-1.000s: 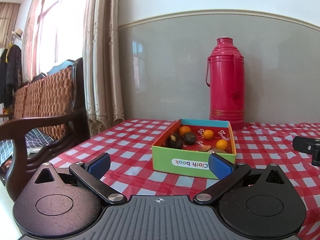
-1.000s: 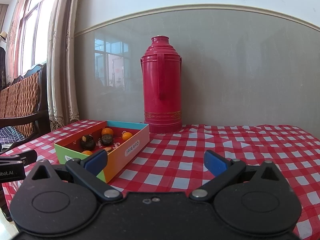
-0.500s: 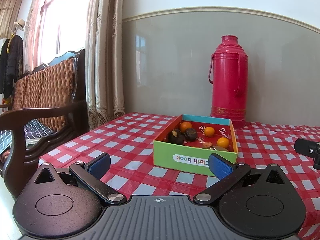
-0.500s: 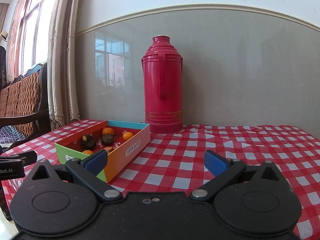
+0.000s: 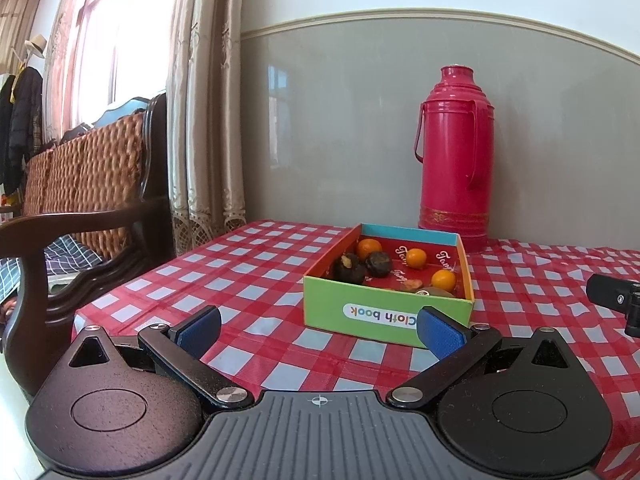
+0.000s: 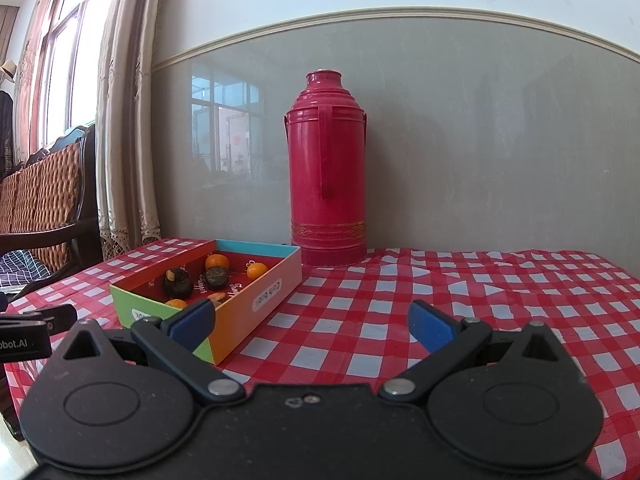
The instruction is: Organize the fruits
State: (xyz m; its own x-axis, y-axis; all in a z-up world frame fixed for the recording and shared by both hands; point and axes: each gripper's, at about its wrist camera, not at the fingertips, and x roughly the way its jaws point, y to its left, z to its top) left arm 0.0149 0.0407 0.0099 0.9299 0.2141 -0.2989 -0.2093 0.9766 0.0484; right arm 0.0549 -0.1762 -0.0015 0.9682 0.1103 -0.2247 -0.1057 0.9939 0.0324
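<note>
A shallow cardboard box [image 5: 384,314] marked "Cloth book" [image 6: 256,300] lies on the red checked tablecloth. Inside it are small oranges [image 5: 416,258] [image 6: 257,270] and dark round fruits [image 5: 378,263] [image 6: 178,282]. My left gripper [image 5: 320,330] stands open just in front of the box's green wall, nothing between its blue pads. My right gripper [image 6: 312,322] is open as well, to the right of the box, over bare cloth. Each gripper's body shows at the edge of the other's view.
A tall red thermos [image 5: 456,160] [image 6: 328,168] stands behind the box against the grey wall. A wooden wicker-backed bench [image 5: 80,200] and curtains are to the left of the table. The tablecloth [image 6: 480,300] stretches to the right of the box.
The left wrist view has risen and tilted slightly, so the box sits lower and more of its inside shows. The right gripper has barely moved. Both stay open.
</note>
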